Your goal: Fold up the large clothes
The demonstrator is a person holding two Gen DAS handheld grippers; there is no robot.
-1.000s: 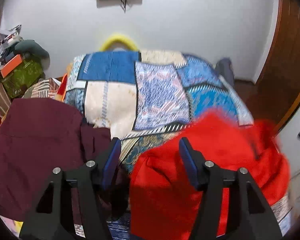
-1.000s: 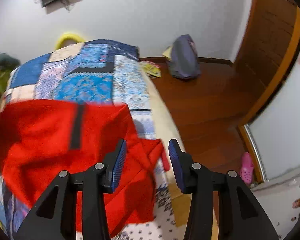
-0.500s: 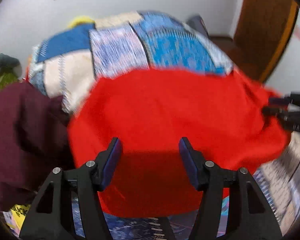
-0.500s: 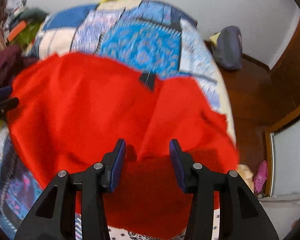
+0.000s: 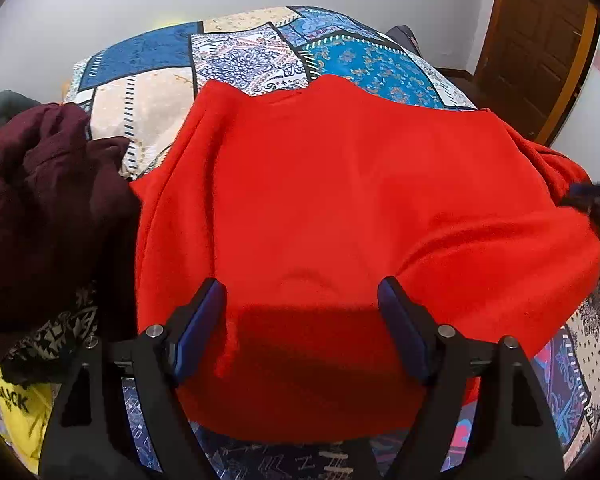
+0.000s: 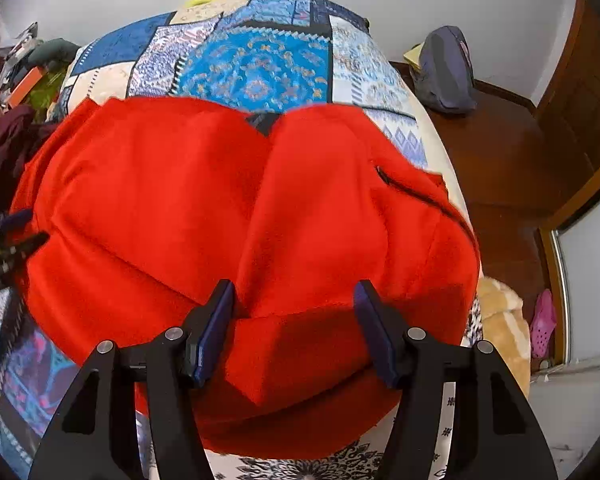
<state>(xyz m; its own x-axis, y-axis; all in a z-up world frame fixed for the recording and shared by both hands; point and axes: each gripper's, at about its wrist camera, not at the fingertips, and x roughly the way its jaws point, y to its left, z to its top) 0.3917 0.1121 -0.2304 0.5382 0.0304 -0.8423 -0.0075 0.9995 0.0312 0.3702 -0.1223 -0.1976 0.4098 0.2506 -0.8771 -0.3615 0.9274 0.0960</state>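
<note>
A large red fleece garment [image 5: 340,200] lies spread over the patchwork bedspread [image 5: 240,52]. In the right wrist view the red garment [image 6: 228,208] shows a centre crease, a dark neck tag and a black pocket zip on its right side. My left gripper [image 5: 302,312] is open above the garment's near edge, with nothing between its fingers. My right gripper [image 6: 294,312] is open over a folded ridge at the near edge. Each gripper's tip shows at the edge of the other's view.
A dark maroon garment [image 5: 40,200] is heaped at the left of the bed, with a yellow item [image 5: 16,408] below it. Beyond the bed's right side are a wooden floor, a grey backpack [image 6: 446,72], a wooden door [image 5: 540,40] and a pink shoe [image 6: 542,322].
The red garment went from bunched at the near right of the bed to spread flat across it. Both grippers stayed open and now look down over its near edge.
</note>
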